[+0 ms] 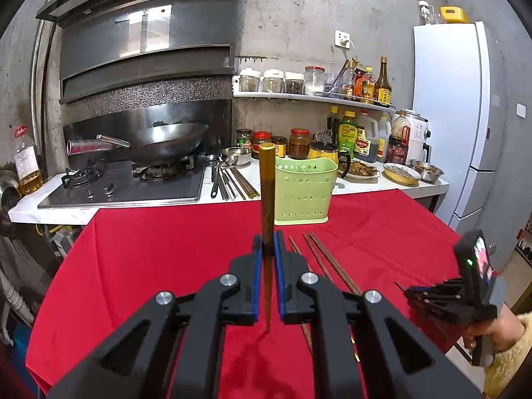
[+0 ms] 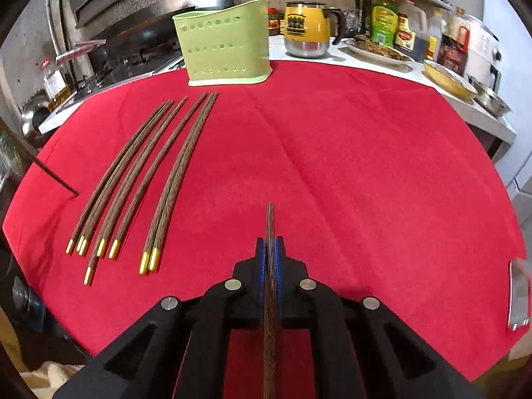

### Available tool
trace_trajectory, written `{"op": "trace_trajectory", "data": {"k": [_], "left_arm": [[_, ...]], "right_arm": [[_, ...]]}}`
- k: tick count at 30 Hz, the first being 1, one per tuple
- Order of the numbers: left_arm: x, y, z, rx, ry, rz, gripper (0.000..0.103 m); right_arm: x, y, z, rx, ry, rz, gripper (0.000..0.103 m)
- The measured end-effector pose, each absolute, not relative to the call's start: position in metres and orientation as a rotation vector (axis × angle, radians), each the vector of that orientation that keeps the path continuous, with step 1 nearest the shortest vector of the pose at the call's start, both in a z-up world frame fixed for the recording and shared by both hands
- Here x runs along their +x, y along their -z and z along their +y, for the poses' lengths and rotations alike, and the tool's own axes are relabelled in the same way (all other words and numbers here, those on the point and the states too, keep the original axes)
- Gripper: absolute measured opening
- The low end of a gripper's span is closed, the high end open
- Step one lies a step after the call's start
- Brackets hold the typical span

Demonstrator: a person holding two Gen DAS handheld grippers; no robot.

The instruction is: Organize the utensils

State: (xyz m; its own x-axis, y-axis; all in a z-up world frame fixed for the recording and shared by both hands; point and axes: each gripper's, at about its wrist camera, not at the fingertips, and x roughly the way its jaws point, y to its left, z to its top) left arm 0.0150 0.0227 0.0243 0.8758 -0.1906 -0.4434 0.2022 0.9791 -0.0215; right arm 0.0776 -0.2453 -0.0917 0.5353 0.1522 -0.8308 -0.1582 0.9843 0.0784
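On the red-clothed table point(image 2: 332, 153) the green holder point(image 2: 226, 46) stands at the far edge, seemingly empty, with loose chopsticks point(image 2: 139, 179) lying near it. Each gripper's jaws are clamped on one chopstick: the left gripper point(image 1: 267, 242) holds its chopstick point(image 1: 267, 193) upright, the right gripper point(image 2: 270, 242) holds its own point(image 2: 270, 219) pointing downward. Next, each must be carried over the holder's rim and dropped in.

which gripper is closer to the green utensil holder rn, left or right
Left, as far as the views show. The left gripper, holding a chopstick upright, sits just in front of the green utensil holder. The right gripper, also clamping a chopstick, is farther back across the red cloth.
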Motion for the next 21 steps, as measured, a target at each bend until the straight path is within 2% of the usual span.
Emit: {"op": "trace_trajectory", "data": {"k": [6, 11, 13, 16, 19, 21], "left_arm": [[0.017, -0.023, 0.026, 0.021, 0.208, 0.455, 0.007], [0.019, -0.024, 0.024, 0.015, 0.203, 0.456, 0.007], [0.019, -0.024, 0.023, 0.02, 0.202, 0.454, 0.007], [0.018, -0.023, 0.02, 0.03, 0.202, 0.45, 0.007], [0.017, -0.023, 0.021, 0.027, 0.203, 0.449, 0.007], [0.015, -0.023, 0.022, 0.023, 0.202, 0.449, 0.007]], "right_arm": [[0.155, 0.076, -0.227, -0.006, -0.204, 0.965, 0.005], [0.218, 0.085, -0.21, -0.024, -0.178, 1.008, 0.007], [0.224, 0.084, -0.209, -0.026, -0.173, 1.007, 0.011], [0.207, 0.075, -0.216, -0.006, -0.18, 0.981, 0.022], [0.169, 0.068, -0.226, -0.003, -0.196, 0.949, 0.033], [0.139, 0.068, -0.231, -0.002, -0.211, 0.935, 0.035]]}}
